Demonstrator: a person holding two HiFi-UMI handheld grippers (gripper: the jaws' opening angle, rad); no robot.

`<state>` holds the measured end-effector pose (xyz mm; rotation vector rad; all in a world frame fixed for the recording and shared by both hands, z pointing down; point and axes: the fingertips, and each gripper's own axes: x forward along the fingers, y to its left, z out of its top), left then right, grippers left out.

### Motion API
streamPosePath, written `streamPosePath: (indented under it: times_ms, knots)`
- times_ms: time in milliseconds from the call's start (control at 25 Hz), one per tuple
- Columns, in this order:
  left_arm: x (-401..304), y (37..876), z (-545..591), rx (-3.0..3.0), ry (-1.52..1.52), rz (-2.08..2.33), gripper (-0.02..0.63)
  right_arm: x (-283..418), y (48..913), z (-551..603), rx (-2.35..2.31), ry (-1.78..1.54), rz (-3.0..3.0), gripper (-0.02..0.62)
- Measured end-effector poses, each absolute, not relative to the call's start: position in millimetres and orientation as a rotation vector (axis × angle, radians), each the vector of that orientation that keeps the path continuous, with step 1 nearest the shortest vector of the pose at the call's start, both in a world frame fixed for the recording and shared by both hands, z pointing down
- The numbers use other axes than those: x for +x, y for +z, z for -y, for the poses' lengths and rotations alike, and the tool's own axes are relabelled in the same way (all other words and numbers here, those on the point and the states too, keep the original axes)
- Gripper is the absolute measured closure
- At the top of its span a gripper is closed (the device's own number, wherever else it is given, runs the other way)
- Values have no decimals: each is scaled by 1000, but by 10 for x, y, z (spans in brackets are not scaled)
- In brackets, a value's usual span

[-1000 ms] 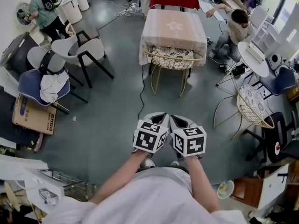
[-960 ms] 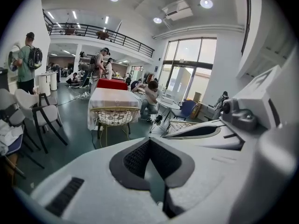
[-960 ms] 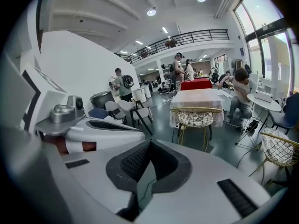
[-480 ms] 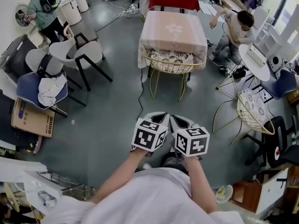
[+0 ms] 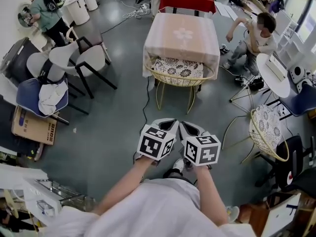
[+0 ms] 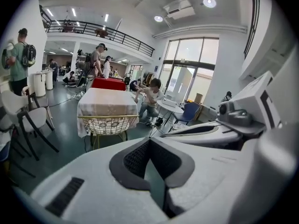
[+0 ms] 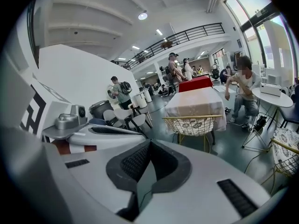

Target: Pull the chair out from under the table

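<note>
While both jaws sit closed and empty, left gripper (image 5: 167, 125) and right gripper (image 5: 190, 127) hang side by side above the floor (image 5: 118, 117). Chair (image 5: 177, 68) is tucked under the near edge of the tabletop (image 5: 182, 33), closer than a second ago, though well apart from the jaws. Approach phase, I'd say; jaws need opening before grabbing the backrest (image 5: 180, 83).

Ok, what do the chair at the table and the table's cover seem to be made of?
Chair: likely thin metal wire with a gold finish, judging by the open basket mesh and slim legs. Seat pad: apparently patterned fabric, white with dark print. Table cover: seems pale pink cloth, since it drapes over the edges.
</note>
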<state>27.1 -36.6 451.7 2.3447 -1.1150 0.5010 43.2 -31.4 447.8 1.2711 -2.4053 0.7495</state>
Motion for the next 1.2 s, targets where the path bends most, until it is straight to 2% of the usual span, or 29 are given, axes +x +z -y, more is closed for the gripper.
streamPosePath:
  times_ms: [520, 1200]
  knots:
    - [939, 4602, 983, 2312, 574, 1151, 603, 1108, 4514, 960, 1215, 788, 2447, 594]
    - [829, 4666, 1333, 2228, 594, 1264, 602, 1227, 4571, 1300, 1131, 757, 2490, 594]
